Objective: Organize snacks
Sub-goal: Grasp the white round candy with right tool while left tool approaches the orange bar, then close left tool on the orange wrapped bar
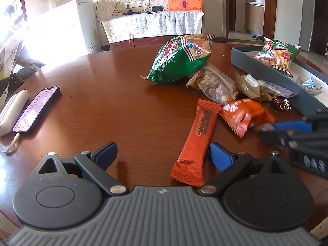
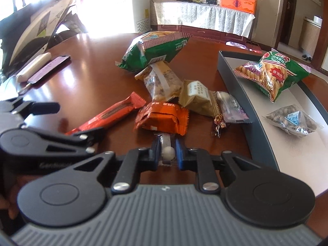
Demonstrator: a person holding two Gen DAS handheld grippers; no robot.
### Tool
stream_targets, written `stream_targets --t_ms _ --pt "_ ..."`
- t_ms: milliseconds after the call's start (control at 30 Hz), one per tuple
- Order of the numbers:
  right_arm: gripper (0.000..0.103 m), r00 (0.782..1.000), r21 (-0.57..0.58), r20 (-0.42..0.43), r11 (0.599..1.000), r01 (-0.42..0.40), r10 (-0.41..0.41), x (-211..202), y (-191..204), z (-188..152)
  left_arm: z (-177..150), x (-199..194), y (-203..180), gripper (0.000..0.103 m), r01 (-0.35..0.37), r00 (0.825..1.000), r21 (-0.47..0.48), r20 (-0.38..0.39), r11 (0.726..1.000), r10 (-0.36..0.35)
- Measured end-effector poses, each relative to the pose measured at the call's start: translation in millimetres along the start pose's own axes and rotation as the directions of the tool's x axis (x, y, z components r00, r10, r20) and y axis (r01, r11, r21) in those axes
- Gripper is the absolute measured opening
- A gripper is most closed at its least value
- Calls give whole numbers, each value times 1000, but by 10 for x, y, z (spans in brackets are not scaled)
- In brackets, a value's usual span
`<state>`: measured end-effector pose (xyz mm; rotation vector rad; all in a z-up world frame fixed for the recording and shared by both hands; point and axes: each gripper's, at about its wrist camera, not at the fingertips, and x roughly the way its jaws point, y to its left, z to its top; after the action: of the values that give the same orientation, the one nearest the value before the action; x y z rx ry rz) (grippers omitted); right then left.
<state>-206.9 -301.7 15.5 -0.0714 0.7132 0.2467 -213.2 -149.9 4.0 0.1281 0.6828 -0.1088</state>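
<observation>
Brown wood table w/ a snack pile mid-table; phone + white power bank well left. We see the right gripper pinching a small clear packet w/ white ball, pads pressed on it, just in front of the orange packet. Left gripper spread wide; long orange bar lies beside its right pad, not pinched. Grey tray at right holds a green cracker bag + nut pouch. Clear packet barely shows in left view, blurred.
</observation>
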Motion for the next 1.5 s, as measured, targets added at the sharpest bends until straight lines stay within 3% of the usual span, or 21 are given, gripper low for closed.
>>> stream_targets --t_ms 167,500,567,633,733,967,1067,1100,1133,1167,1300,1367,1400,1433,1467,1500 --pt "20 1000 -52 -10 999 4 -5 -133 44 -106 41 70 -26 98 10 1000 -8 8 1000 -10" --pt "23 1000 -38 6 999 23 -22 -67 21 -73 56 135 -41 97 29 999 -13 24 999 -29" --pt "23 1000 -43 2 999 19 -18 -69 16 -68 56 129 -33 86 62 998 -20 26 998 -61" --pt "22 1000 -38 -3 999 12 -12 -77 1 -67 64 104 -48 57 96 995 -16 37 995 -95" --pt "21 1000 -41 -9 999 8 -8 -95 2 -74 60 78 -91 27 125 991 5 46 992 -125" --pt "20 1000 -28 -17 1000 -7 7 -130 -24 -95 41 39 -30 24 162 986 -22 40 987 -161" --pt "20 1000 -30 -17 1000 -9 8 -127 -16 -95 31 44 -49 30 112 993 -8 45 994 -111" --pt "20 1000 -30 -17 1000 -9 8 -126 -15 -101 38 61 -55 56 98 994 -7 43 995 -97" --pt "20 1000 -30 -16 1000 -8 8 -126 -17 -99 48 91 -61 91 90 995 -6 31 996 -90" --pt "21 1000 -31 -15 999 -8 7 -127 -18 -102 47 130 -68 97 87 996 -7 15 996 -87" --pt "22 1000 -43 -10 999 -4 4 -121 -6 -108 71 183 -85 98 109 994 2 22 994 -109" --pt "22 1000 -54 -7 999 4 -5 -110 16 -101 72 196 -92 91 132 991 6 27 991 -132" --pt "21 1000 -60 -7 998 8 -8 -104 25 -96 69 176 -102 71 139 989 17 44 990 -139" --pt "21 1000 -64 -8 998 10 -11 -100 37 -91 74 155 -125 40 155 986 34 53 987 -156" --pt "21 1000 -65 -9 998 12 -13 -101 45 -89 84 142 -140 24 164 985 47 52 985 -167" --pt "21 1000 -66 -11 998 12 -13 -104 51 -85 85 137 -152 25 171 983 55 50 984 -174"
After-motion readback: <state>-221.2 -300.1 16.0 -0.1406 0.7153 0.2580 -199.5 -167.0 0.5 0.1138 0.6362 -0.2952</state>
